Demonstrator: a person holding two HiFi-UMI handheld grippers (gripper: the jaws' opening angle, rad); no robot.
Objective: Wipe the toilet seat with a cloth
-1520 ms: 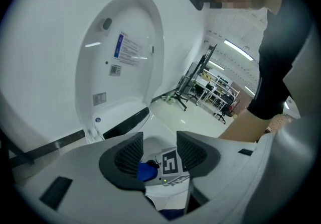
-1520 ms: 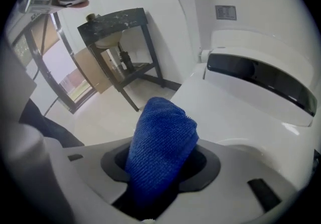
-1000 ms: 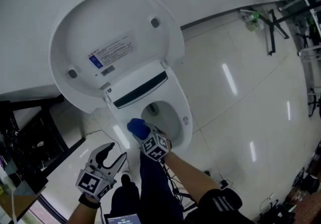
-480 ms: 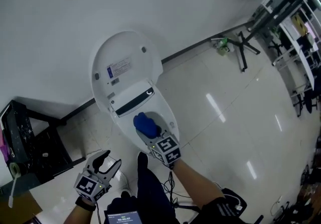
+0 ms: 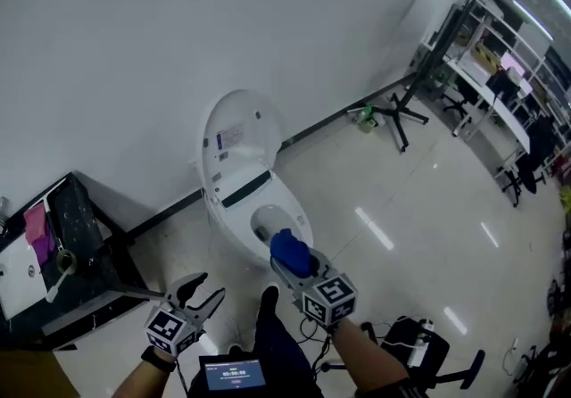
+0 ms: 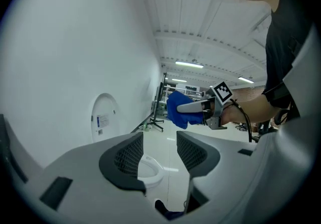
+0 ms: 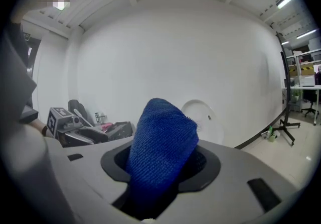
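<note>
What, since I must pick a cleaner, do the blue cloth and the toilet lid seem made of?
Blue cloth: soft and matte, with a fine looped knit texture; probably microfibre. Toilet lid: smooth, white, evenly moulded, with a stuck-on label; likely plastic, though the look alone can't rule out ceramic.

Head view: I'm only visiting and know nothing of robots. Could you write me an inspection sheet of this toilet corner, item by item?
Surface: glossy white floor tiles, streaked with light glare.
Job's things: white toilet, lid raised; blue cloth held in the air, off the seat.
Clutter: black rack at left, pink item on it; green bottle by the wall.
Grippers: right gripper, jaws shut on the cloth; left gripper, jaws apart, nothing between them.
Cables: dark cords by the person's legs.
Surroundings: white wall; black stand; desks far right.
</note>
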